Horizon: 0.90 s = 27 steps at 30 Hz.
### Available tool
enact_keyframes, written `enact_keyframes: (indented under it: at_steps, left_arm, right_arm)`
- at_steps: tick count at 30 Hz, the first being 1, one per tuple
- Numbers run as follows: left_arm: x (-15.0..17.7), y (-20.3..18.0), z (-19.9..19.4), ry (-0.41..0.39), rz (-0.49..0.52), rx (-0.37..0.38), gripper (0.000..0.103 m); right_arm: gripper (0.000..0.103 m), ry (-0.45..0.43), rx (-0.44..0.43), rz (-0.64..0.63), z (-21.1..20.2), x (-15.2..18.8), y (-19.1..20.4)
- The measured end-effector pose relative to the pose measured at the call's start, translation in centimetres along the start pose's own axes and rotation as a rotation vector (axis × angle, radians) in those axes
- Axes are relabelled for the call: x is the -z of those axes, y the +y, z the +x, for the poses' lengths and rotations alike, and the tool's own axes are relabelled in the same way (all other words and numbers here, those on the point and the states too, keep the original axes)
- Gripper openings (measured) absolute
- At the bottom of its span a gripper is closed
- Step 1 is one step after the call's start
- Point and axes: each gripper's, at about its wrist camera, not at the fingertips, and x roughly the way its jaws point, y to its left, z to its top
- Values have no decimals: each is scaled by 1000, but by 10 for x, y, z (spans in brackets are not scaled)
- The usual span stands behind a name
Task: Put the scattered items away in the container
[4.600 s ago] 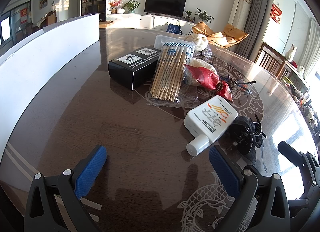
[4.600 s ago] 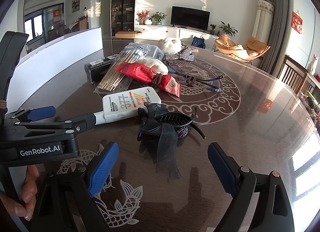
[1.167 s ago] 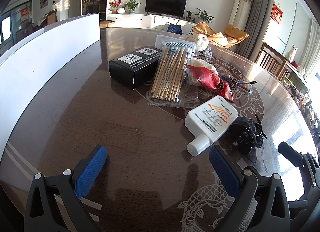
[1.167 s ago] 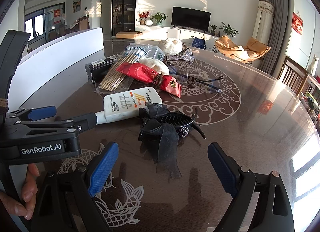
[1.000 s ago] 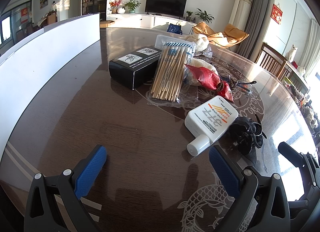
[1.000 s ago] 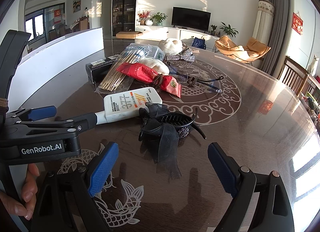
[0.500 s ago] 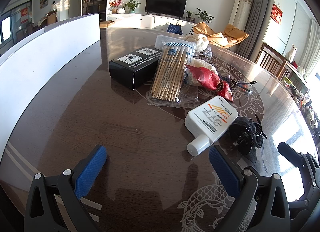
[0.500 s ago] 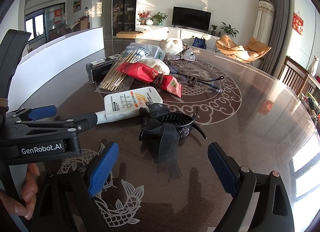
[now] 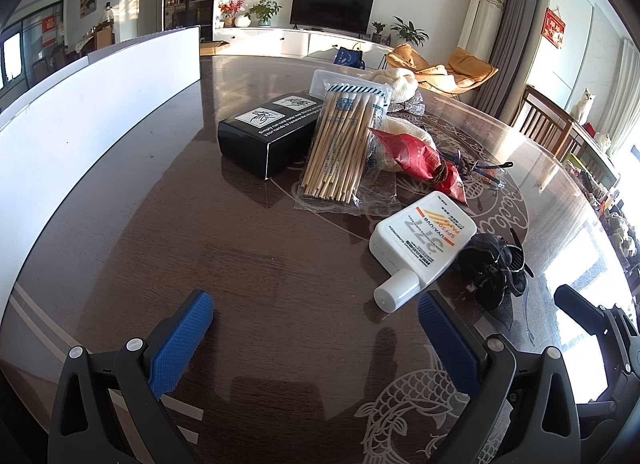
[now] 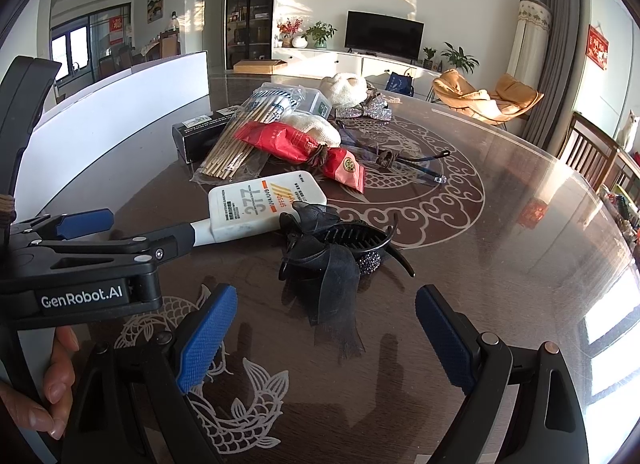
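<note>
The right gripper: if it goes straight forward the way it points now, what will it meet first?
Most likely the black hair claw with the gauze bow. It lies on the table straight ahead of the right gripper, whose jaws stand open and empty. Depth is uncertain, so it may touch the table first.

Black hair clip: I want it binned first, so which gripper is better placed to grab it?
Right. The hair clip lies straight ahead of the open right gripper; the left gripper faces bare table.

Left view: sat low over the table (image 9: 120, 248), looked forward and down.
Right view: sat close beside it, looked the same way.
Shared: white bottle (image 9: 424, 244) (image 10: 264, 204), black hair clip (image 9: 492, 268) (image 10: 340, 248).
</note>
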Motion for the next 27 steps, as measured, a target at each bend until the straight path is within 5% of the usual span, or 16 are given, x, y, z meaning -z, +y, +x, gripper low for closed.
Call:
enact_keyframes:
  at_steps: [27]
  left_arm:
    - [0, 0, 0, 0, 0, 0, 103]
  right_arm:
    - [91, -14, 0, 0, -2, 2, -1]
